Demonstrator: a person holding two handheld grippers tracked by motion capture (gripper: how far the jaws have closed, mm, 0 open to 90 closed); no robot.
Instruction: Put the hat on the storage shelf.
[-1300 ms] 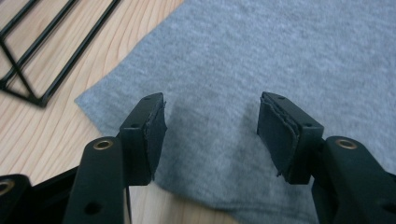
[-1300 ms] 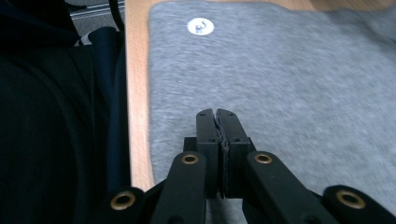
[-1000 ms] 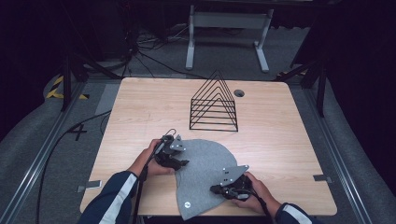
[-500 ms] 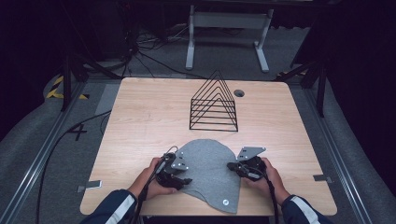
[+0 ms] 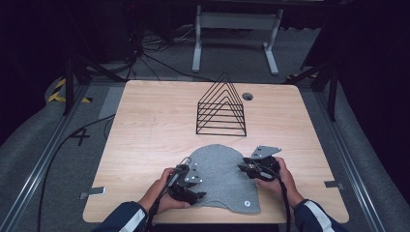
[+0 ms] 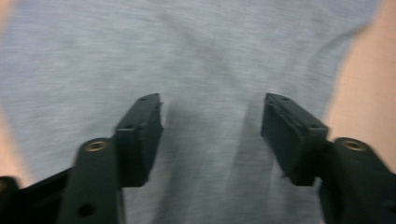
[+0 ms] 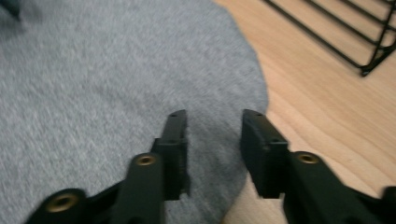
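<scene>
A grey felt piece (image 5: 222,174) lies flat near the front edge of a light wooden tabletop (image 5: 154,125), with a person's 2 hand-held grippers working at its opposite sides. The piece is rounded toward the back of the tabletop and squared off toward the front edge, so its long axis runs front to back; a small pale dot sits near its front right corner. The left gripper (image 5: 189,187) sits over the felt's left margin, close to the front edge. In the left gripper view its jaws stand wide apart above the grey cloth, gripping nothing. The right gripper (image 5: 247,169) reaches the felt's right margin, a little farther from the front edge. In the right gripper view its jaws are parted more narrowly and straddle the cloth's curved border, one over the felt (image 7: 102,84), the other over bare wood; no fabric shows between them, so it too appears released. A black wire rack (image 5: 221,108) of nested triangles stands toward the back of the tabletop, well apart from the felt and directly behind it. Judging by position, the right gripper, already at the border, is nearer to pinching an edge than the left.
</scene>
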